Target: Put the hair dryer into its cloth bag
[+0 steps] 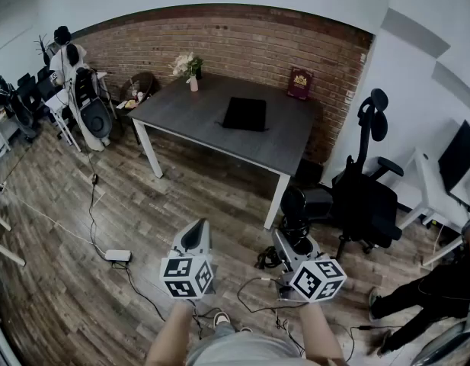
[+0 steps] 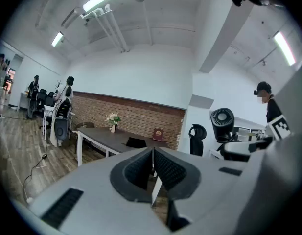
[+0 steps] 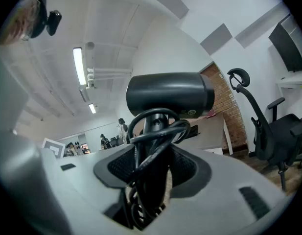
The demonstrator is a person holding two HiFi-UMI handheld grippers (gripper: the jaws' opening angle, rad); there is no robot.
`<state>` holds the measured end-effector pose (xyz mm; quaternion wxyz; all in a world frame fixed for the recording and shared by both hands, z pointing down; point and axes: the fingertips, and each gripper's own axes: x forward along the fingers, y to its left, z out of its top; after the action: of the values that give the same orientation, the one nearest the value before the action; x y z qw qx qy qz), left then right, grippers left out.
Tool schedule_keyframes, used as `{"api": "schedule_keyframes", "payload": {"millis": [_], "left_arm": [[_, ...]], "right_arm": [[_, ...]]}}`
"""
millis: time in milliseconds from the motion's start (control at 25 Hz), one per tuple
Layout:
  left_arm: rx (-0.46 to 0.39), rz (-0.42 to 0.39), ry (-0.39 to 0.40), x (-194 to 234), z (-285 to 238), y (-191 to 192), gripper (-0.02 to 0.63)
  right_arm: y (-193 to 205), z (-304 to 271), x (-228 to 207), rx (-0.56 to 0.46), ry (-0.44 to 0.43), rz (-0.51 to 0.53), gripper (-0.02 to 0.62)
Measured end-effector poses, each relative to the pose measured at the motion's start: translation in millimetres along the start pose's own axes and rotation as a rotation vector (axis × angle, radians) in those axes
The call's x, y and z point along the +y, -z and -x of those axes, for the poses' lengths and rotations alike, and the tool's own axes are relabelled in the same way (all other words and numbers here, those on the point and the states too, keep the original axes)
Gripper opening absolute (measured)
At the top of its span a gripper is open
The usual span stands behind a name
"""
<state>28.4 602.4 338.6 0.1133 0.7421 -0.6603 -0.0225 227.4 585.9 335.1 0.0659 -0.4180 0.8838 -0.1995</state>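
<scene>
Right gripper point(image 3: 153, 166) clamped on the dryer point(image 3: 168, 94), left gripper point(image 2: 153, 169) closed on nothing: carry your load level to the bag point(image 1: 244, 113) on the table point(image 1: 181, 113), cord point(image 3: 158, 131) gathered.

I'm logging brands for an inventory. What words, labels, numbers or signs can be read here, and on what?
No text is readable.
On the hair dryer: a small round mark, too small to read.
On the red plaque: a gold emblem, too small to read.
On the marker cubes: black-and-white squares only, no words.
</scene>
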Motion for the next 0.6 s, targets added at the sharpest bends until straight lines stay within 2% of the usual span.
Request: {"api": "schedule_keyframes", "payload": {"millis": [600], "left_arm": [[0.02, -0.003, 0.028, 37, -18, 1, 0.012]], "right_arm": [[8, -31, 8, -0.028, -0.006, -0.077, 0.209]]}}
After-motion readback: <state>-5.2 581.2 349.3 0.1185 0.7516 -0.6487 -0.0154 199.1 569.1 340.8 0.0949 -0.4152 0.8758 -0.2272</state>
